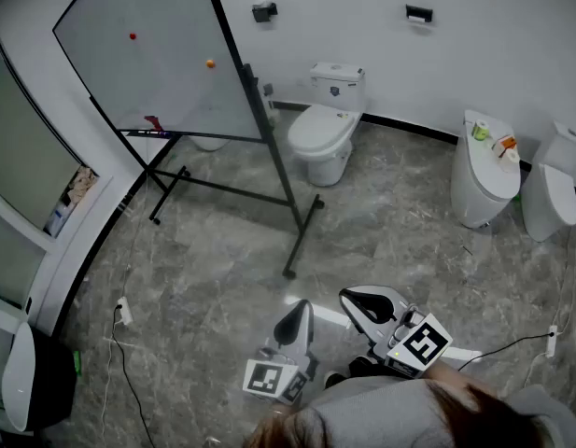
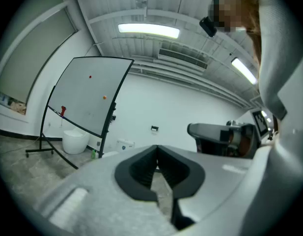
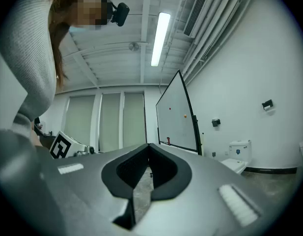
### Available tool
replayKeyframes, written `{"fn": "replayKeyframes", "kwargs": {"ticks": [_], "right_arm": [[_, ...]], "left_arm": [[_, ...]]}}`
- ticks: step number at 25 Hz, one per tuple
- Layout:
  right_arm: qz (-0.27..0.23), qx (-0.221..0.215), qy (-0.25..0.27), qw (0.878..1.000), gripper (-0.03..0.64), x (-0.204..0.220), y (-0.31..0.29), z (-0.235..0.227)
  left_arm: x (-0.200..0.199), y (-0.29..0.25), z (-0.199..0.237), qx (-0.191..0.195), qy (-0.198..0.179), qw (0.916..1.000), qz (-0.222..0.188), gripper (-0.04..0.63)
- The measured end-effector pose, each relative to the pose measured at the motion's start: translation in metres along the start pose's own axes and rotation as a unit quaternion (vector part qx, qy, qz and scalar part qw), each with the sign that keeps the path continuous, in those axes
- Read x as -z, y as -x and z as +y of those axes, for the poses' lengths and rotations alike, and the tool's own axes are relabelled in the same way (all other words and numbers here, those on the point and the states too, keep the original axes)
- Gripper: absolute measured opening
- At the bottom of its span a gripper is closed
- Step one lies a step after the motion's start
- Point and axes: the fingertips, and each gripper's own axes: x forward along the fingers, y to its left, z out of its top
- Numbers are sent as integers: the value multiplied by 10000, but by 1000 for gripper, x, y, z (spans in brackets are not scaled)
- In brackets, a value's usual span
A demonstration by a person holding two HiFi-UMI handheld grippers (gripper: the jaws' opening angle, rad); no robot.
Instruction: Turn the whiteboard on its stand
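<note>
The task has not begun: this is the approach. The whiteboard (image 1: 157,54) hangs tilted in its black stand (image 1: 289,208) at the far left of the room, near the back wall and well apart from both claws. The left claw (image 1: 300,314) and right claw (image 1: 355,301) are held low, close to the person's body and just beside each other, pointing toward the board. Each claw's own view shows its jaws closed together with nothing between them, only floor (image 1: 222,278) in the slot below.

By my reading, the next move is to walk across to the stand, open at least one claw and bring it to a free edge of the board's dark frame. The board would likely then swing about the pivots on the side posts, so a grip near the top or bottom edge should give the best leverage. The other claw could steady a post, as the stand's feet look light.

Containers are few:
- The ledge (image 1: 189,136) along the board's lower edge holds a small red thing (image 1: 153,121)
- A white tub (image 2: 75,141) stands behind the board; I cannot tell what is in it
- The nearest toilet (image 1: 323,133) has its lid down, so its bowl is hidden
- Another toilet (image 1: 484,180), further right, carries a green thing (image 1: 480,131) and an orange one (image 1: 505,144) on top
</note>
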Motion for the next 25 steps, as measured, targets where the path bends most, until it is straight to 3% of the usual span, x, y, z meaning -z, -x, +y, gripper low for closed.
{"fn": "replayKeyframes", "kwargs": {"ticks": [19, 25], "right_arm": [[-90, -215, 219, 9995, 3, -10, -7, -41], [38, -393, 42, 9992, 3, -2, -7, -62]], "left_arm": [[-6, -46, 3, -189, -104, 9997, -84, 2], [7, -56, 2, -395, -187, 9990, -52, 2]]}}
